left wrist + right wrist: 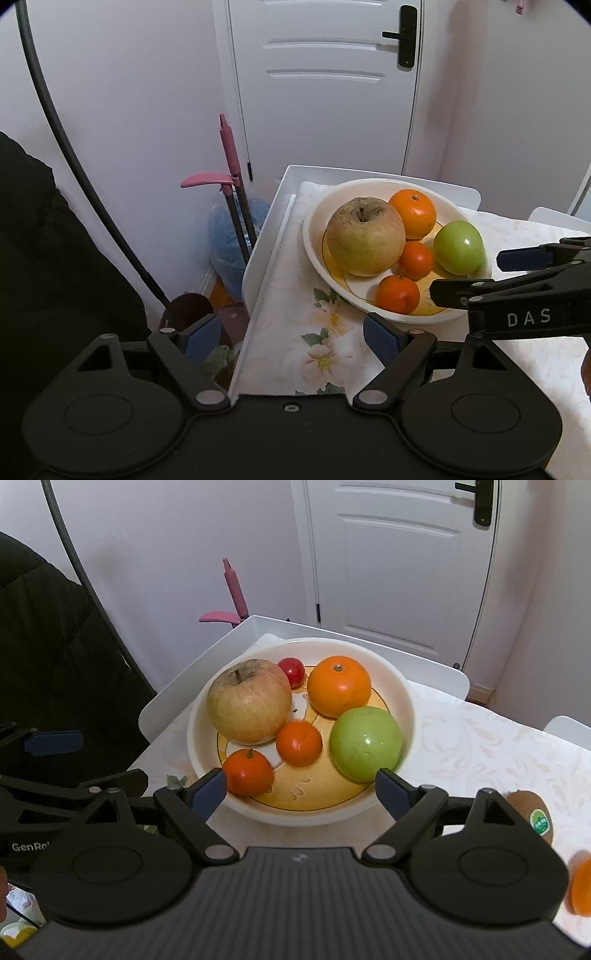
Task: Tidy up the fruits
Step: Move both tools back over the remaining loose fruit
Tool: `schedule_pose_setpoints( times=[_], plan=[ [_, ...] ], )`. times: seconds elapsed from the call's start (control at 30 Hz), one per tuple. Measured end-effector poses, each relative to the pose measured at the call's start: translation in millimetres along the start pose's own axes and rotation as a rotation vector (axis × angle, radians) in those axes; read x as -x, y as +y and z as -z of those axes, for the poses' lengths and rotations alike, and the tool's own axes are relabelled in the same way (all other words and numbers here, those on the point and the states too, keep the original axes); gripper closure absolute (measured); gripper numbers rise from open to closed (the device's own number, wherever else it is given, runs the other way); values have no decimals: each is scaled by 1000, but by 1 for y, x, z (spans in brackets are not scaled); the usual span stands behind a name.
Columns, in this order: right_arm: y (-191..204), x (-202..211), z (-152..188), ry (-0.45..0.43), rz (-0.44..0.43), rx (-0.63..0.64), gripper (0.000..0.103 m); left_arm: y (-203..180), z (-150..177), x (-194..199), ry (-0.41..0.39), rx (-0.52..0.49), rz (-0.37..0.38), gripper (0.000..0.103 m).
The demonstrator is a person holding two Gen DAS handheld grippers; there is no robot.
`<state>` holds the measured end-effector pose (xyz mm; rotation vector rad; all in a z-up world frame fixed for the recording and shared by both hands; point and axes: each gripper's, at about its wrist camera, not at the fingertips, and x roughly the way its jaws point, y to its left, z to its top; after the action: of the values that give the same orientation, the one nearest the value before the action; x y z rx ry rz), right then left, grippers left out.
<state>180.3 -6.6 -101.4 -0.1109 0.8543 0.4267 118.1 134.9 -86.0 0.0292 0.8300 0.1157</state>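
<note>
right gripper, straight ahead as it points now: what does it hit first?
Probably the near rim of the bowl: the open right gripper straddles it. If it clears the rim, the small orange by the left pad comes next. Height is unclear.

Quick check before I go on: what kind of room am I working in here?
Most likely a home, perhaps a small dining corner: a white panelled door with a lever handle, a table under a floral tablecloth holding a fruit bowl, and a pink-handled broom against the wall.

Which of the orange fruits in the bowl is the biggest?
The orange at the back of the bowl, between the yellowish apple and the green apple. The two tangerines nearer the camera are clearly smaller and redder.
</note>
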Motion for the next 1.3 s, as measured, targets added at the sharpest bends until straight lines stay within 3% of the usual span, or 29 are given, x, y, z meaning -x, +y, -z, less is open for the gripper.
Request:
schedule_pose_setpoints(
  times=[0.53,0.8,1.03,1.3],
  plan=[
    [0,55,4,-41,26,-42,0,-3,-12,39,-70,-9,5,11],
    [-11,106,15,-77,117,-104,0,-17,-16,78,-150,-52,19,2],
    [-45,148,36,-108,194,-154,0,-44,-18,96,-162,-64,60,1],
    [-102,193,62,-118,245,-197,0,-94,-16,117,-164,-77,54,1]
  ],
)
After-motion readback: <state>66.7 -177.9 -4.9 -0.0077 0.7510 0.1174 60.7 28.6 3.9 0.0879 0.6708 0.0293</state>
